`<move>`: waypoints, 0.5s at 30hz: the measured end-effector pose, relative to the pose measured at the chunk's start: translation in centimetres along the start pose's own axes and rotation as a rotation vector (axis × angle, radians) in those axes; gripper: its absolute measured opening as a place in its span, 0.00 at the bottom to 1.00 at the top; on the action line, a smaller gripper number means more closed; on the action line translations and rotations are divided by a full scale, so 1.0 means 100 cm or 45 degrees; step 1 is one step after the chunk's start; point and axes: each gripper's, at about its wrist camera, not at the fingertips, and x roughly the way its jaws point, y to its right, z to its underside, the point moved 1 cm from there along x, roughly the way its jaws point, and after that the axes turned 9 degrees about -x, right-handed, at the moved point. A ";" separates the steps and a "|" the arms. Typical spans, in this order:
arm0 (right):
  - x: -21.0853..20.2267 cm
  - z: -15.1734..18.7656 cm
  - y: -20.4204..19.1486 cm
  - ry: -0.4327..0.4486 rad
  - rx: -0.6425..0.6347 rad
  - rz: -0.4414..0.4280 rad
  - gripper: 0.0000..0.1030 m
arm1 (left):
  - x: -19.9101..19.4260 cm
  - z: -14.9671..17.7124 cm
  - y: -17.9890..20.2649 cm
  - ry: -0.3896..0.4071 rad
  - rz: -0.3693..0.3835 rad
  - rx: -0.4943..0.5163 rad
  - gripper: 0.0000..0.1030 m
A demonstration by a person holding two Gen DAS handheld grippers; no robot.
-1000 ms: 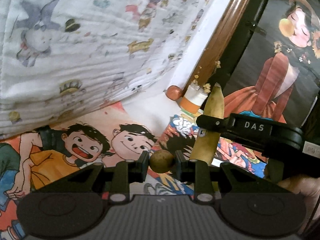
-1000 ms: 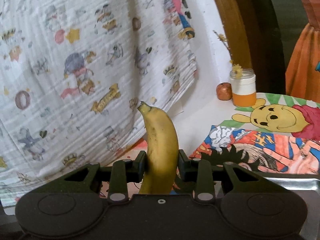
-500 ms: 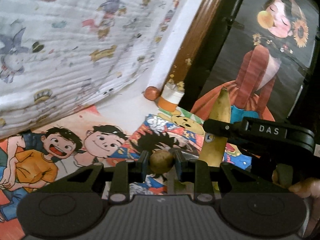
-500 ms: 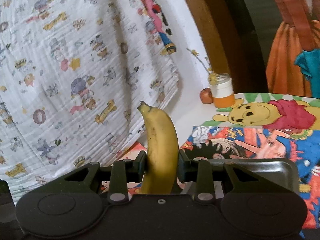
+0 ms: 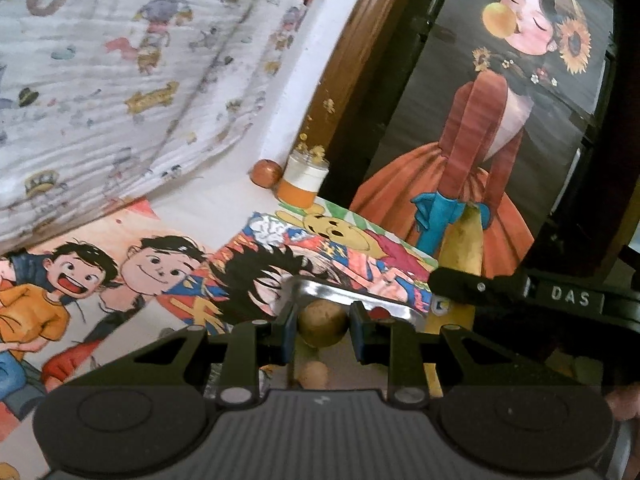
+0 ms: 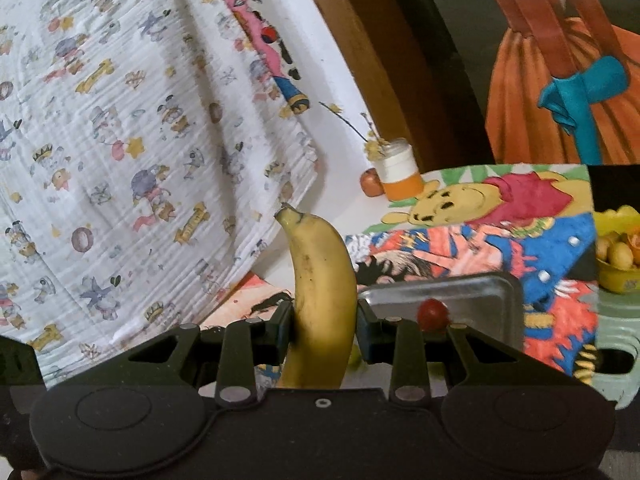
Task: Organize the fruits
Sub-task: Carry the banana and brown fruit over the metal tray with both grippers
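White letters "DAS" mark the right gripper seen from the left wrist. It clamps an upright yellow banana, brown-flecked, over the metal tray. The left gripper pinches a small round brown fruit above that tray's edge. A red cherry tomato lies inside.

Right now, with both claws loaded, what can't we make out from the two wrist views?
- Metal tray: its near part is behind the right claw and banana, so its contents are partly unseen.
- Round brown fruit in the left claw: species unclear.
- Yellow bowl: cut off at the right-wrist view's edge; its small fruits are too small to name.
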 end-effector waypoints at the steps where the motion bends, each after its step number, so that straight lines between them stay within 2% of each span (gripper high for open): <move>1: -0.004 0.003 0.003 0.001 0.008 0.005 0.34 | 0.001 0.001 0.002 -0.006 0.003 0.004 0.30; 15: -0.041 0.043 0.031 -0.083 0.121 0.035 0.34 | 0.021 0.018 0.022 -0.112 0.016 0.074 0.30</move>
